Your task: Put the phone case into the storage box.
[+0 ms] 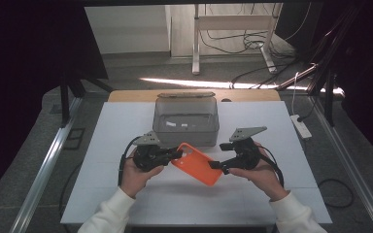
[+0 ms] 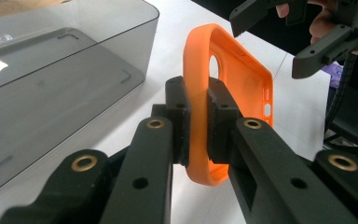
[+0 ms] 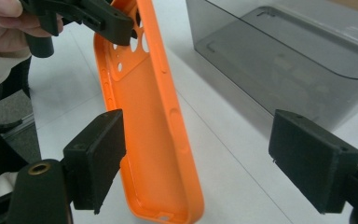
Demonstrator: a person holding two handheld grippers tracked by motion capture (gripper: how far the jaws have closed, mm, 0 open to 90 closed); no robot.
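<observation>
An orange phone case (image 1: 197, 163) is held tilted above the white table, its hollow side showing in the right gripper view (image 3: 144, 107). My left gripper (image 2: 196, 100) is shut on the case's rim (image 2: 242, 79) at the camera-hole end, and it shows at the left (image 1: 177, 154) in the high view. My right gripper (image 3: 205, 158) stands open, with the case's other end between its jaws, close to the left one. In the high view it (image 1: 216, 166) is at the case's lower right end. A smoky transparent box (image 1: 186, 119) sits just behind the case.
The box (image 2: 51, 84) (image 3: 298, 60) stands open-topped at the table's back middle. A white mat (image 1: 107, 145) covers the tabletop. A power strip (image 1: 301, 125) lies on the floor at the right. Metal rails run along both sides of the table.
</observation>
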